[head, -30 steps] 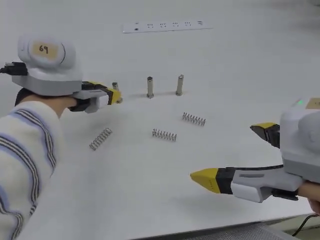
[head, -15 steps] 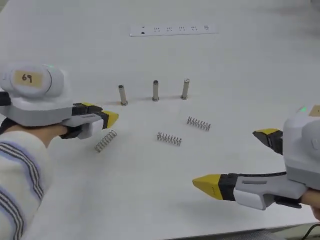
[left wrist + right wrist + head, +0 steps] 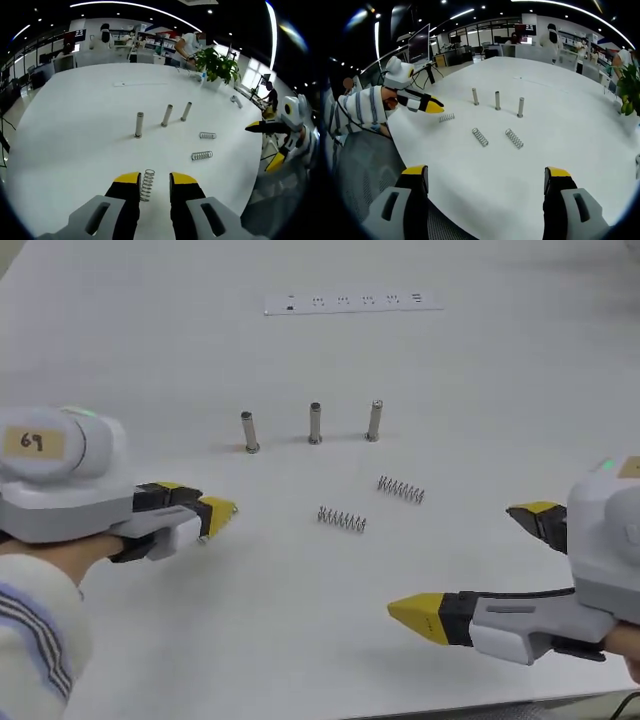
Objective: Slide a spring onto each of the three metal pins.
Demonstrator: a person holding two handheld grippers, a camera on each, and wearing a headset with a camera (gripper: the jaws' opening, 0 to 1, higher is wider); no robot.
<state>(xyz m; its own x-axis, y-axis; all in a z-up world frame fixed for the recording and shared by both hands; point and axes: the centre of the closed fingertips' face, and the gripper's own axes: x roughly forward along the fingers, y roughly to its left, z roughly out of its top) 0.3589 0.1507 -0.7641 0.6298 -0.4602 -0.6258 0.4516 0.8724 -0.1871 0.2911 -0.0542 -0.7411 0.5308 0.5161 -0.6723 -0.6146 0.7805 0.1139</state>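
Note:
Three metal pins stand upright in a row: left pin (image 3: 249, 432), middle pin (image 3: 315, 424), right pin (image 3: 375, 421), all bare. Two springs lie flat in front of them, one (image 3: 342, 519) in the middle and one (image 3: 401, 489) to its right. The third spring (image 3: 147, 184) lies on the table between the yellow tips of my left gripper (image 3: 150, 179), whose jaws stand narrowly apart around it; in the head view that gripper (image 3: 215, 510) hides it. My right gripper (image 3: 470, 560) hovers wide open and holds nothing near the front right.
A white power strip (image 3: 352, 302) lies at the far side of the white table (image 3: 300, 640). The table's front edge runs just below my right gripper. A potted plant (image 3: 217, 65) and people are beyond the far end.
My left gripper has drawn back from beside the left pin toward me, and now sits over the left spring. The right gripper has barely moved.

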